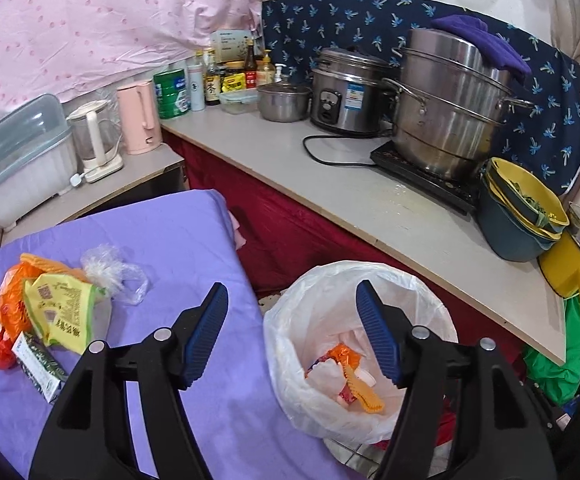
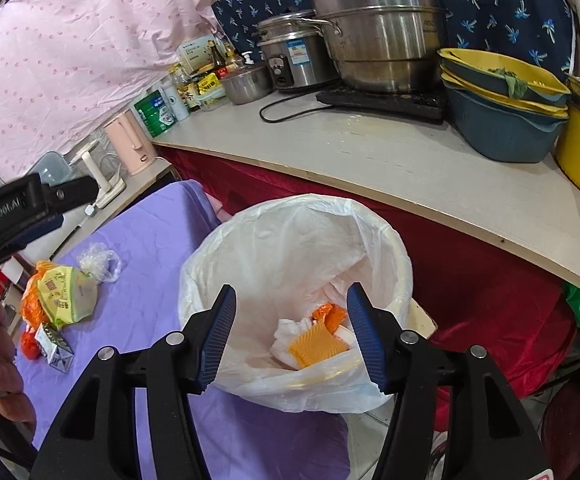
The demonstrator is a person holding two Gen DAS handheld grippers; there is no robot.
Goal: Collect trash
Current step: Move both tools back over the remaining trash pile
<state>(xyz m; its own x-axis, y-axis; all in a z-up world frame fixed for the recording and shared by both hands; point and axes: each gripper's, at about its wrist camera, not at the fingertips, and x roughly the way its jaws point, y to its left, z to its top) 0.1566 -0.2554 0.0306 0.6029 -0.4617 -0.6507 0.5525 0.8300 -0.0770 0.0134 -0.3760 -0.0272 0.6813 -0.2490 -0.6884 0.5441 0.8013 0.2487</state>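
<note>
With both wrists angled down at the bin (image 2: 301, 292), both grippers are empty. Left gripper (image 1: 291, 332): fingers (image 1: 206, 334) well apart, touching nothing; left one over the purple cloth (image 1: 194, 248), right one over the bin's near-left rim. Right gripper (image 2: 291, 338): fingers (image 2: 218, 336) apart, nothing between them, framing the bin's mouth.

Bin has a white liner (image 1: 301, 320); inside lie an orange ribbed piece (image 2: 317, 346), white tissue (image 2: 290, 330) and an orange wrapper (image 2: 327, 314).

Trash left on the cloth, left of the bin: yellow-green packet (image 1: 60, 306) with a QR code and small print I can't read, orange net (image 1: 10, 304), clear bag (image 1: 110, 270), small box (image 1: 40, 366).

Readable text: "GenRobot.AI" on the left gripper's body in the right view. Rice cooker (image 1: 343, 96) has a blue label, illegible. Far-counter bottle labels too small.
</note>
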